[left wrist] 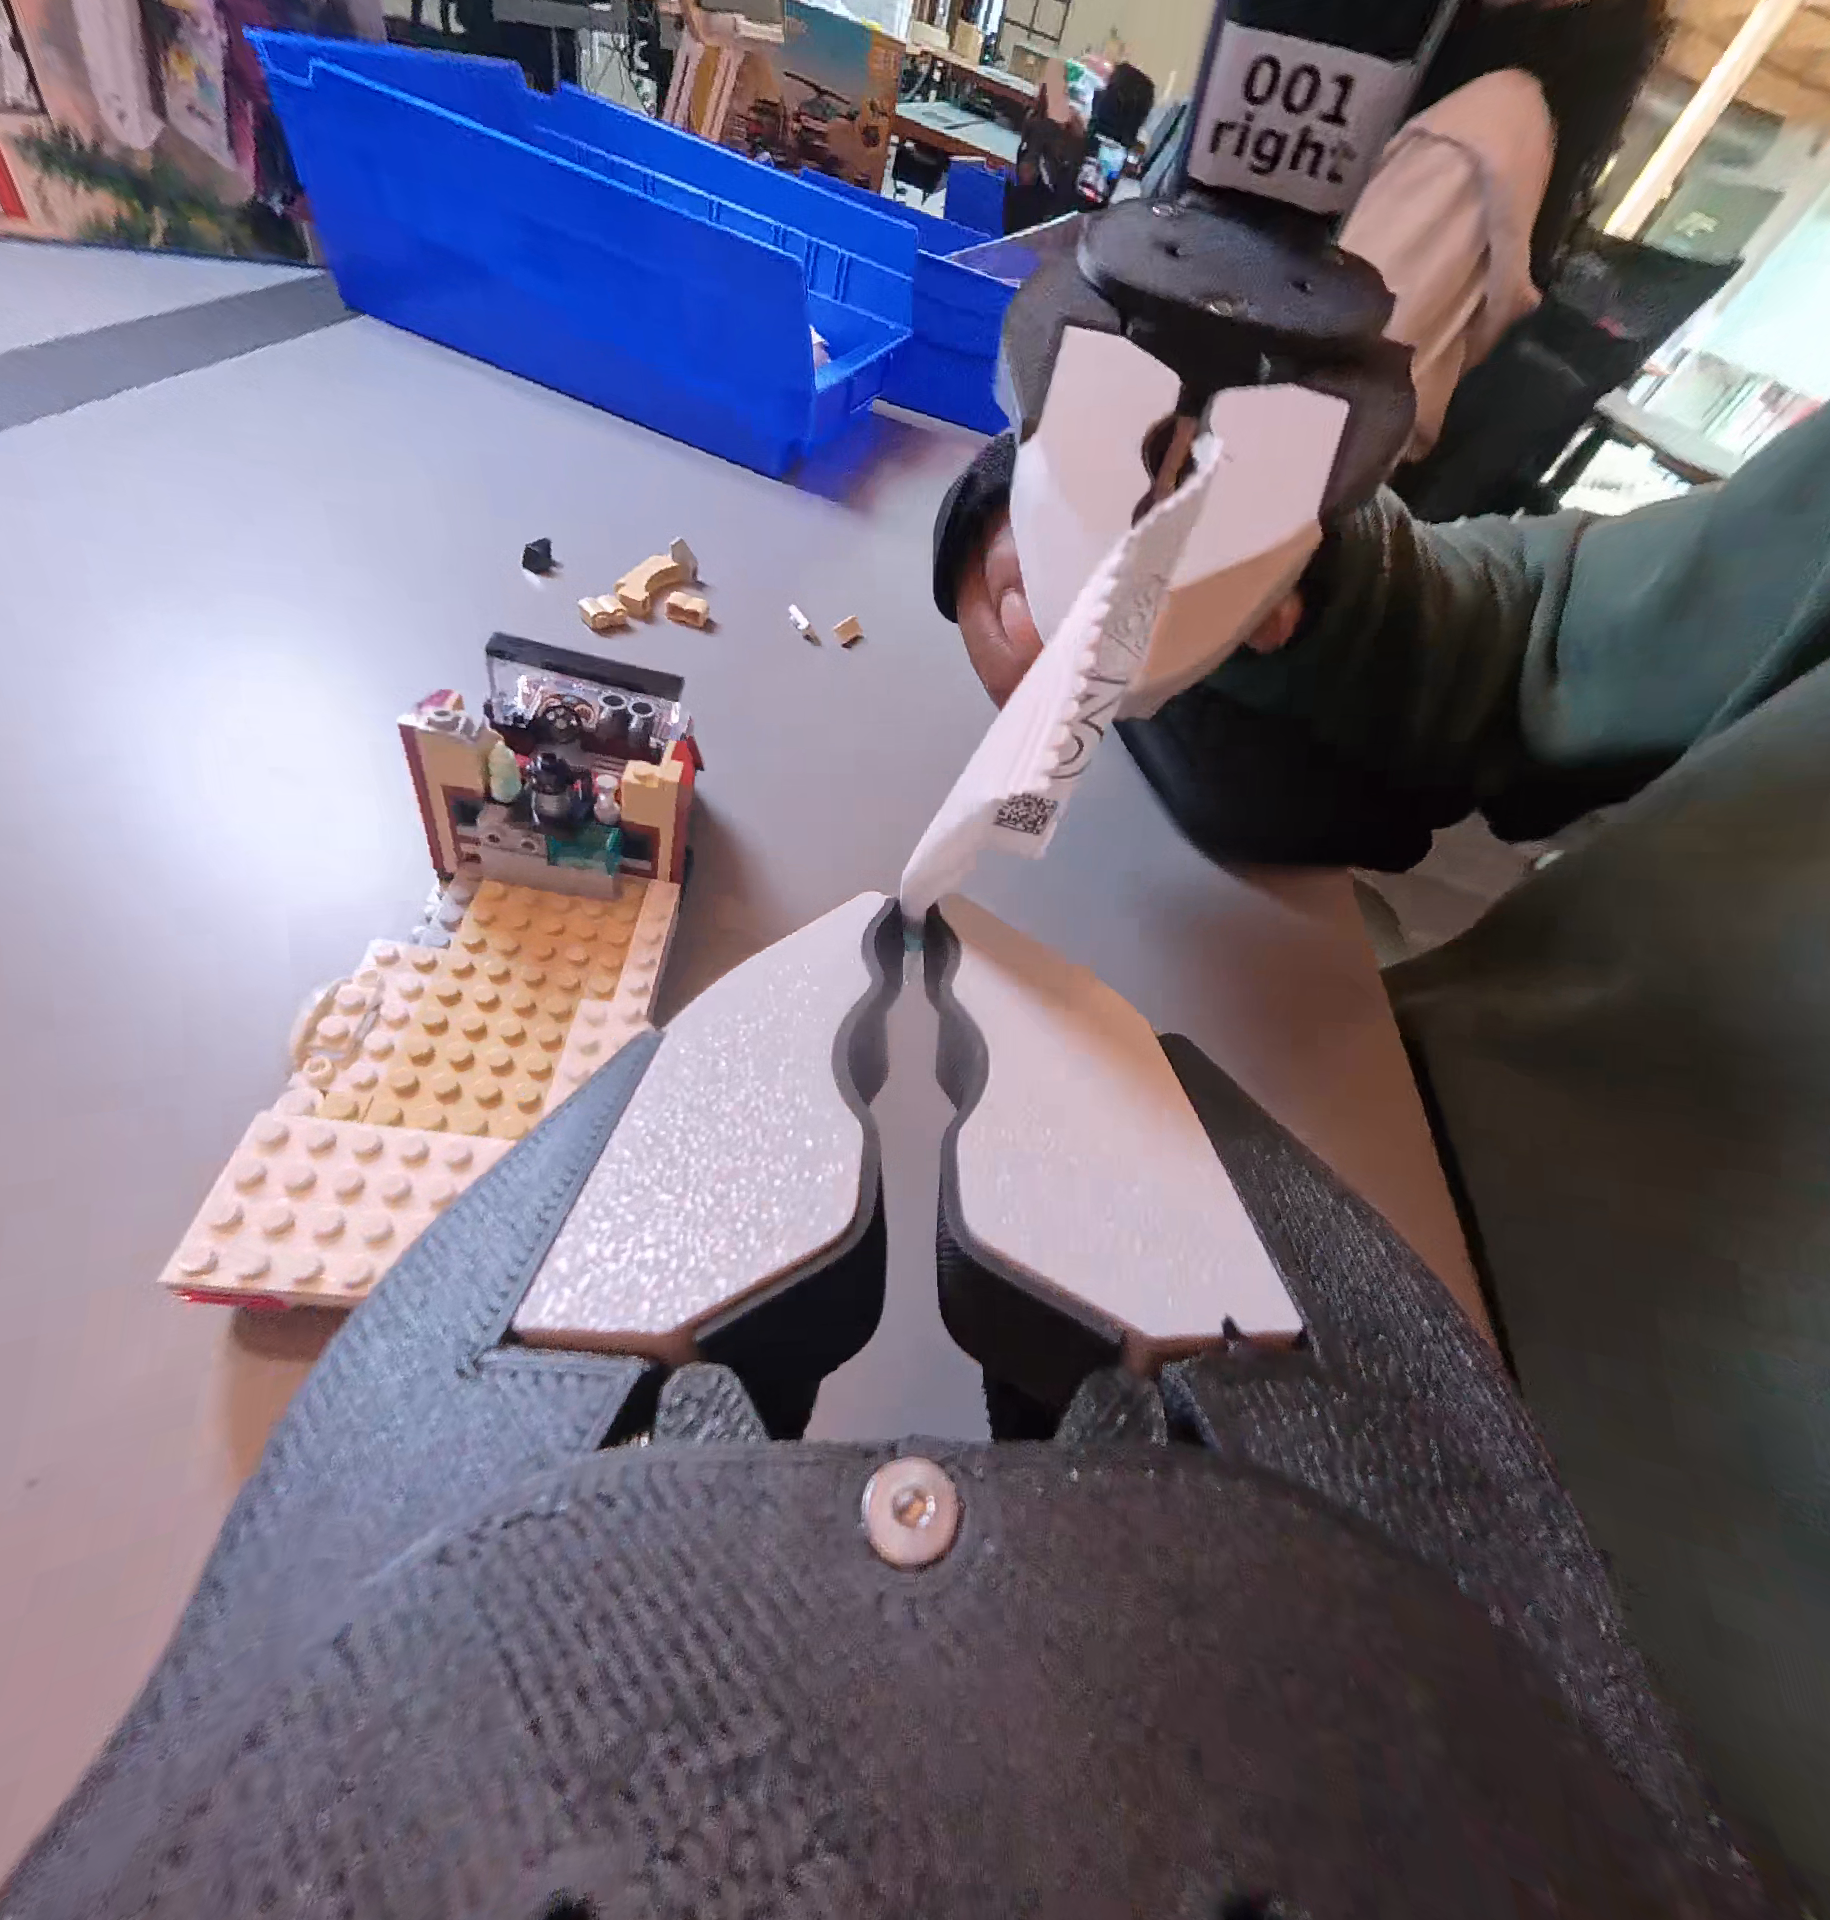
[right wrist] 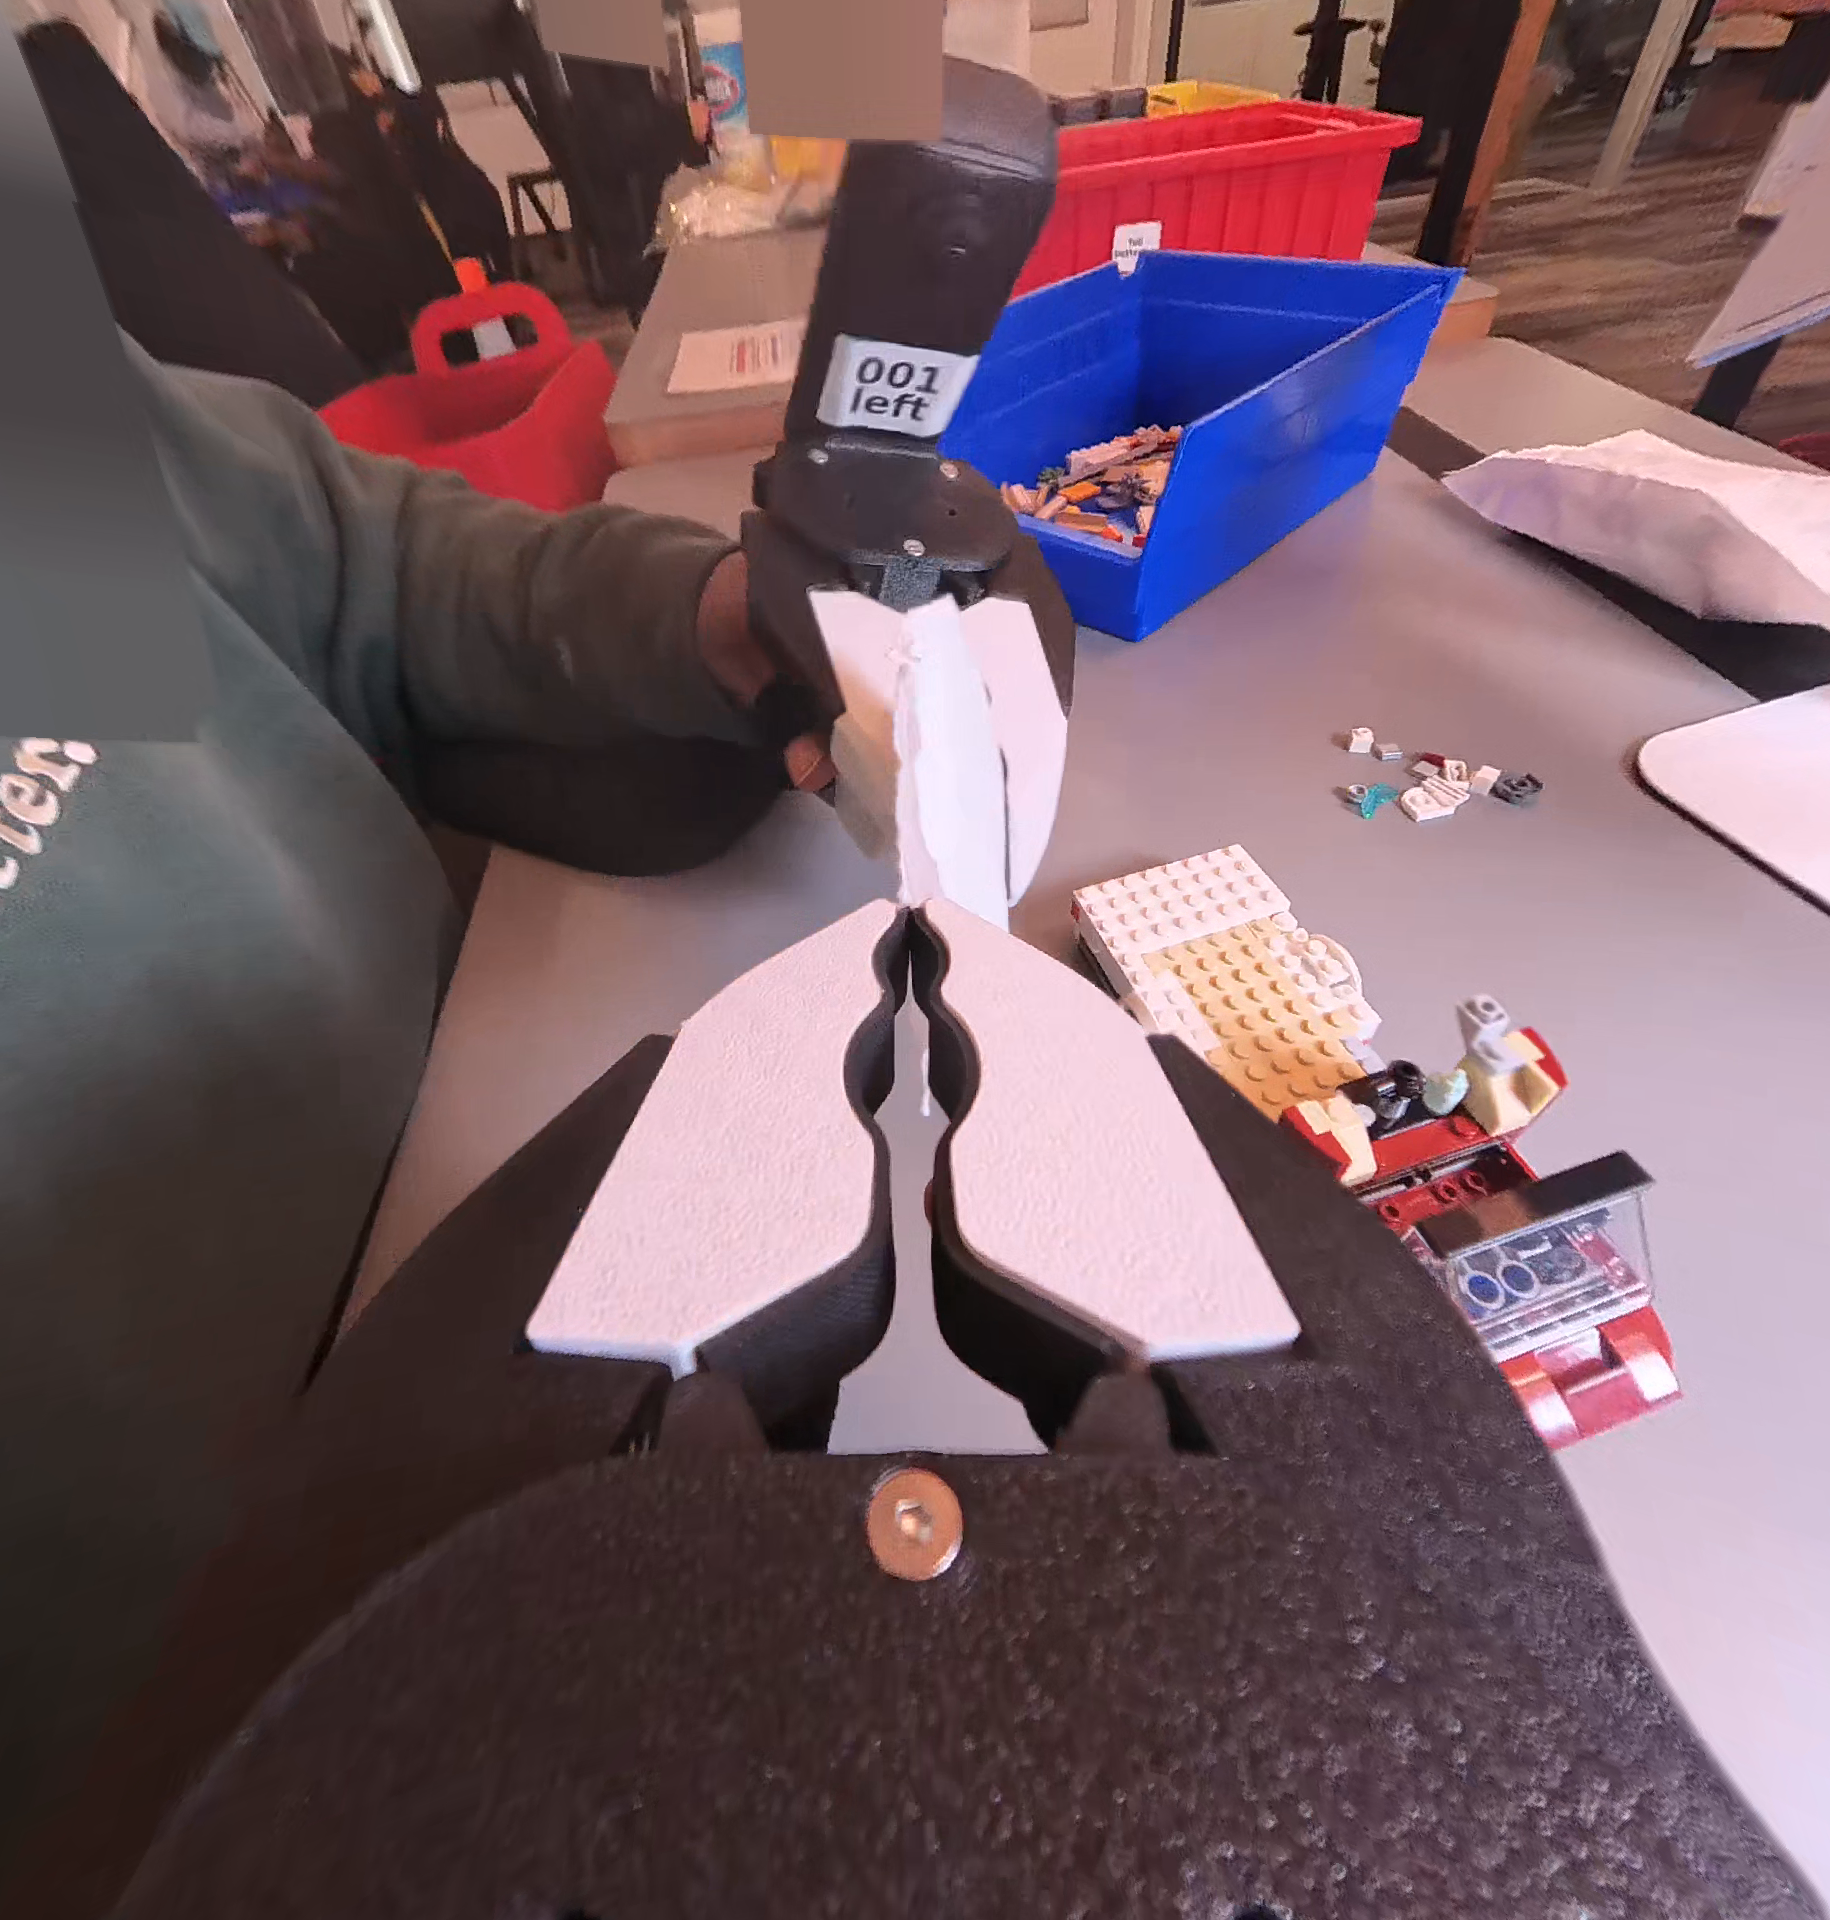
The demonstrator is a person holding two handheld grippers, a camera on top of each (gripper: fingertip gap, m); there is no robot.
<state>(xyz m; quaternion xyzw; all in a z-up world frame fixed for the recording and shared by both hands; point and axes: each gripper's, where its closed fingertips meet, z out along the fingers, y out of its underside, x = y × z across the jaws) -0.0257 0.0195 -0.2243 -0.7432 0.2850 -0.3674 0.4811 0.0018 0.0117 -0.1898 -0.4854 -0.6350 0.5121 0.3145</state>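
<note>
Currently | one white paper bag [left wrist: 1036, 717] at frame centre, pinched by two grippers: left gripper [left wrist: 906, 928], right gripper [right wrist: 909, 917] | one brick model [left wrist: 495, 935] centre-left | two blue bins [left wrist: 578, 249] upper left

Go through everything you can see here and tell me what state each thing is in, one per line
Left gripper: jaws shut on one end of the white paper packet.
Right gripper: jaws shut on the other end.
White paper packet: stretched between both grippers, above the table.
Tan and dark red brick model: partly built, standing on the grey table.
Blue plastic bin: open, holding loose bricks.
</note>
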